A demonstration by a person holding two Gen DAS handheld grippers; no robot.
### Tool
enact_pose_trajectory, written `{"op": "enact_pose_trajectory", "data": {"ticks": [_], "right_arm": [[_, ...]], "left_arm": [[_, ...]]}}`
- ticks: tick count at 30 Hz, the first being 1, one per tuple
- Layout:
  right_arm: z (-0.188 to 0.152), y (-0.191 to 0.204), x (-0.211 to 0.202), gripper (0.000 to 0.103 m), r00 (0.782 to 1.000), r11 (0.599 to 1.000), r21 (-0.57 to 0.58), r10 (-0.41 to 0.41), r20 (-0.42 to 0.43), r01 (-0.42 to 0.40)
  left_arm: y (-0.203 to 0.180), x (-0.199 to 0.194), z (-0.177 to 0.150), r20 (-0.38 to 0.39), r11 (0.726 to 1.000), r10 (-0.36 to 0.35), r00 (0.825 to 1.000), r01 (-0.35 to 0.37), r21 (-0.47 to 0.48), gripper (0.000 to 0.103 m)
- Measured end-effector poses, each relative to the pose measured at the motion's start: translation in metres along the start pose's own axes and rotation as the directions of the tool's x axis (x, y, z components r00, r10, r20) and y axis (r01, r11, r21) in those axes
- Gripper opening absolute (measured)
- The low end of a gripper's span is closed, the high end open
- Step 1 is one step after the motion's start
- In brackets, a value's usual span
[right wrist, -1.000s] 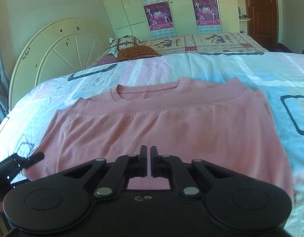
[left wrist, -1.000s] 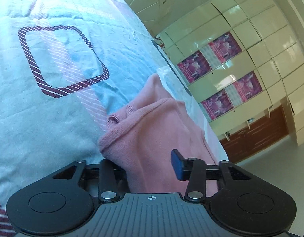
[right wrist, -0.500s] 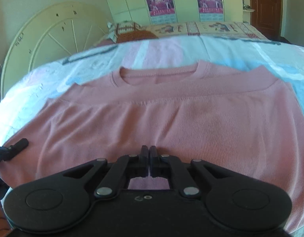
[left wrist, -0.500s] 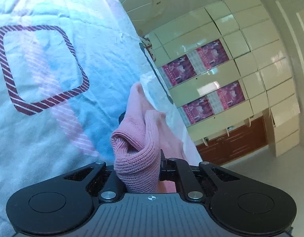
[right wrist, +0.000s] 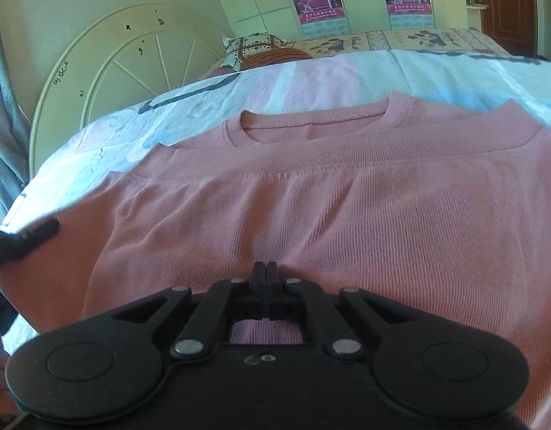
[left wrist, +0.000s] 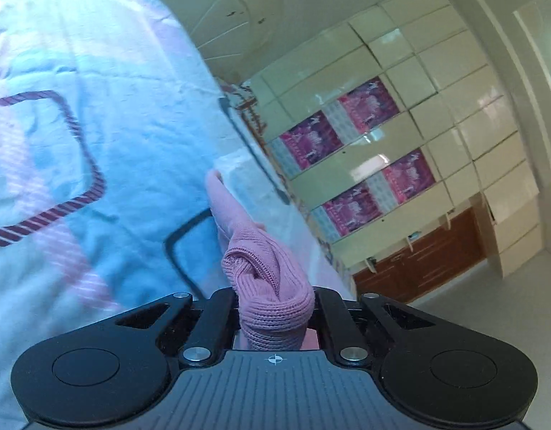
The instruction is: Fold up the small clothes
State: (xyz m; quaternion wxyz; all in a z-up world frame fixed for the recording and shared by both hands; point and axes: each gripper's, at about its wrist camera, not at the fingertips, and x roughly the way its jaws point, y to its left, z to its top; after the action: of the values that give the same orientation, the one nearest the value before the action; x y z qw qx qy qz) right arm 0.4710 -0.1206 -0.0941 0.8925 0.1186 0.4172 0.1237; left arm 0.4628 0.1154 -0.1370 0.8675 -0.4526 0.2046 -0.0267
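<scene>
A pink knit top (right wrist: pixel 329 193) lies on the bed, collar at the far side, its near edge lifted toward me. My right gripper (right wrist: pixel 264 279) is shut on the near hem of the top. My left gripper (left wrist: pixel 275 301) is shut on a bunched corner of the same pink top (left wrist: pixel 272 286), held above the bedspread. The left gripper also shows at the left edge of the right wrist view (right wrist: pixel 24 240), by the top's left corner.
The bed has a light blue and pink bedspread (left wrist: pixel 96 143) with dark red square outlines. A cream wheel-shaped headboard (right wrist: pixel 125 82) stands at the left. Pillows (right wrist: pixel 261 50) lie at the far side. Cream wardrobes (left wrist: pixel 401 125) with purple posters and a brown door (right wrist: pixel 504 3) stand beyond.
My left gripper closed on the corner of the pink top and lifted it off the bedspread. My right gripper stayed shut on the hem and raised it, and the top's near edge came up.
</scene>
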Motion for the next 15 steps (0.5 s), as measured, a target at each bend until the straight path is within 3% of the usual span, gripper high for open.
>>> {"op": "enact_pose_trajectory", "data": {"ticks": [6, 8, 10, 13, 15], "right_arm": [[0.006, -0.025, -0.005, 0.000, 0.994, 0.990, 0.095, 0.108, -0.009, -0.107], [0.009, -0.052, -0.034, 0.004, 0.986, 0.974, 0.172, 0.134, 0.097, -0.150], [0.010, -0.087, -0.063, 0.004, 0.977, 0.953, 0.249, 0.131, 0.168, -0.171], [0.005, -0.150, -0.106, 0.006, 0.971, 0.933, 0.337, 0.048, 0.236, -0.128], [-0.002, -0.188, -0.125, 0.009, 0.969, 0.908, 0.404, 0.012, 0.246, -0.114]], "left_arm": [[-0.108, 0.012, -0.020, -0.082, 0.974, -0.129, 0.988, 0.141, 0.175, 0.008], [-0.146, 0.022, -0.036, -0.136, 0.957, -0.151, 0.979, 0.179, 0.230, 0.008], [-0.173, 0.032, -0.061, -0.208, 0.943, -0.165, 0.964, 0.215, 0.253, 0.008], [-0.212, 0.054, -0.116, -0.321, 0.920, -0.132, 0.938, 0.237, 0.313, 0.008], [-0.225, 0.070, -0.162, -0.420, 0.908, -0.077, 0.904, 0.237, 0.346, 0.010]]}}
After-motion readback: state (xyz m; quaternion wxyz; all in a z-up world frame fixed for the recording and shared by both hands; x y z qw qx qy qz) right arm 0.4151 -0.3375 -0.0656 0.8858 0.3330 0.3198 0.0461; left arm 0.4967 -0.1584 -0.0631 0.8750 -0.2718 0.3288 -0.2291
